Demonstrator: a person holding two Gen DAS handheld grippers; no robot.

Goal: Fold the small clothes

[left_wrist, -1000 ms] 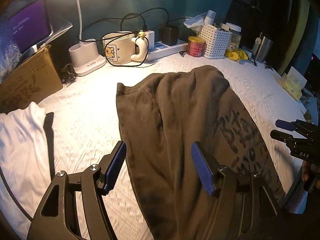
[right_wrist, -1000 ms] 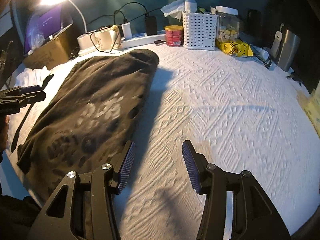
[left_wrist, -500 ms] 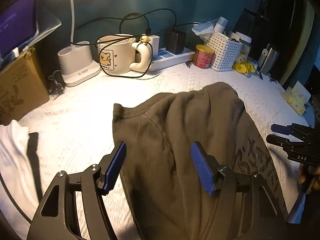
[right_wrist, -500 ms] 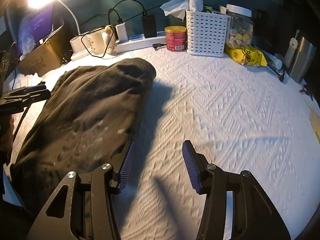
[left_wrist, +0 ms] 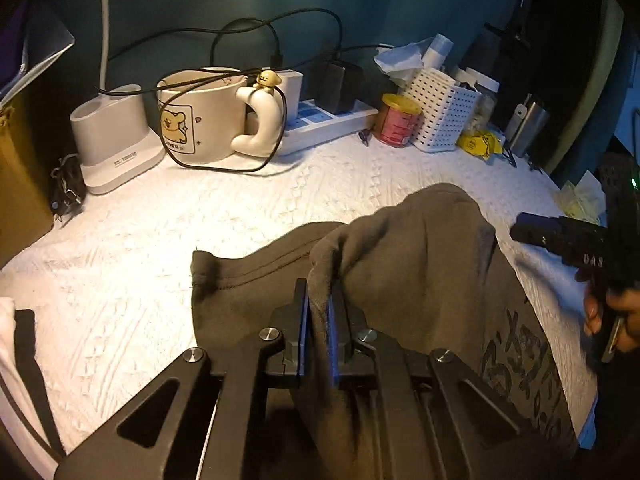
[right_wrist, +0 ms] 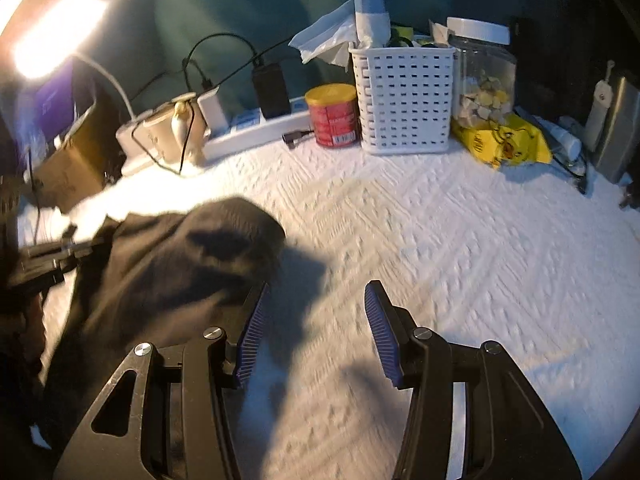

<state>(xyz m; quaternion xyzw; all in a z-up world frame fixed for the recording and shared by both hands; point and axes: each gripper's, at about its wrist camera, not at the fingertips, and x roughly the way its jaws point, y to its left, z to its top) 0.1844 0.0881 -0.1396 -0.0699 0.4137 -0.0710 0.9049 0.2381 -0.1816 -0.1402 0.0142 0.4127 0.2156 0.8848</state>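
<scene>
Left wrist view: left gripper (left_wrist: 319, 312) pinches a fold of the dark shirt (left_wrist: 420, 264); right gripper (right_wrist: 312, 320) spread wide, seemingly over bare quilt (right_wrist: 460, 248).

We look from the left wrist down along the left gripper (left_wrist: 320, 312), close over the dark garment (left_wrist: 420, 264), facing the mug (left_wrist: 200, 116) at the back of the table (left_wrist: 280, 192). From the right wrist we look down along the right gripper (right_wrist: 314, 332), to the right of that mug (right_wrist: 176, 132), nearer the white basket (right_wrist: 404, 96). Both views share the mug, the red can (left_wrist: 400, 126) (right_wrist: 334, 114), the basket (left_wrist: 444, 114) and the garment (right_wrist: 168, 264).
</scene>
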